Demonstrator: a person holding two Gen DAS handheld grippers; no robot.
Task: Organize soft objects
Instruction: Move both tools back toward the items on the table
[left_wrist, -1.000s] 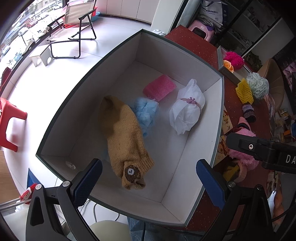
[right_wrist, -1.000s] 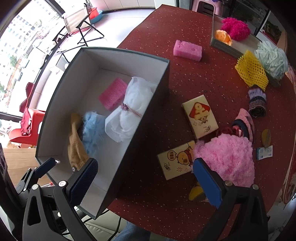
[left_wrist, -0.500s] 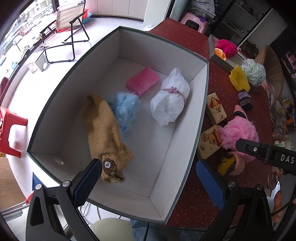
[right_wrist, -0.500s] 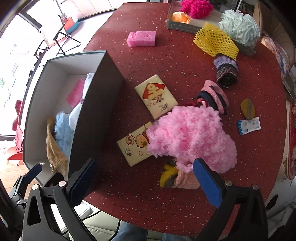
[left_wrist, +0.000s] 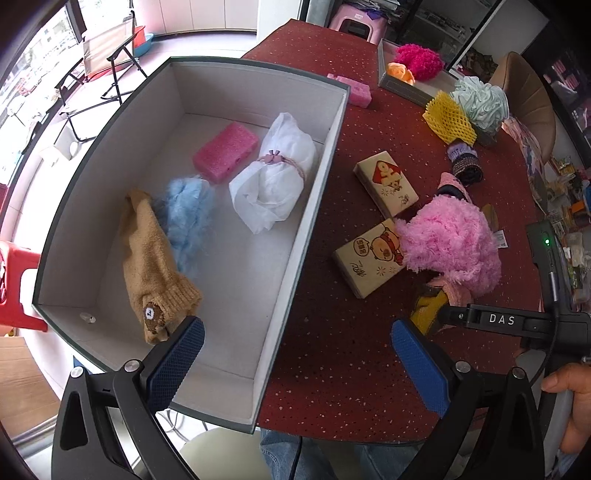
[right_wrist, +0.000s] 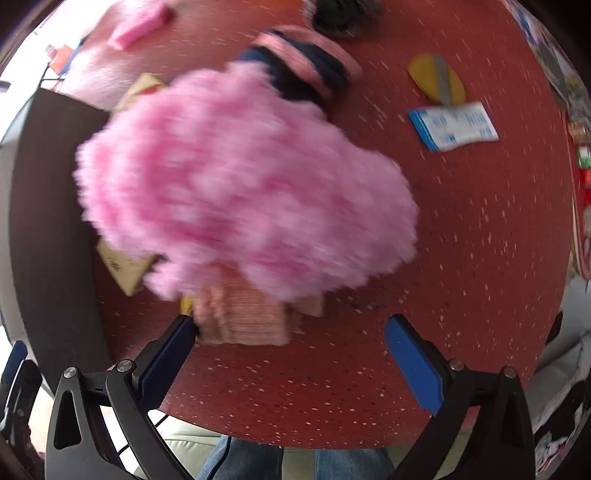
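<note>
You are bringing your right gripper (right_wrist: 288, 354), jaws apart, toward the pink fluffy mitt (right_wrist: 243, 199); left gripper (left_wrist: 295, 354) is idling open. Next: clamping its cuff, then carrying it to the box (left_wrist: 310, 221).

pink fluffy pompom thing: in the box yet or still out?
Out. The pink fluffy piece lies on the red table, right of the box, partly over a tissue pack. Right gripper is open before it.

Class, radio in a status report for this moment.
Both tongs open, left, right. Pink fluffy mitt on table, ungrasped. Box holds four items. Path clear.
</note>
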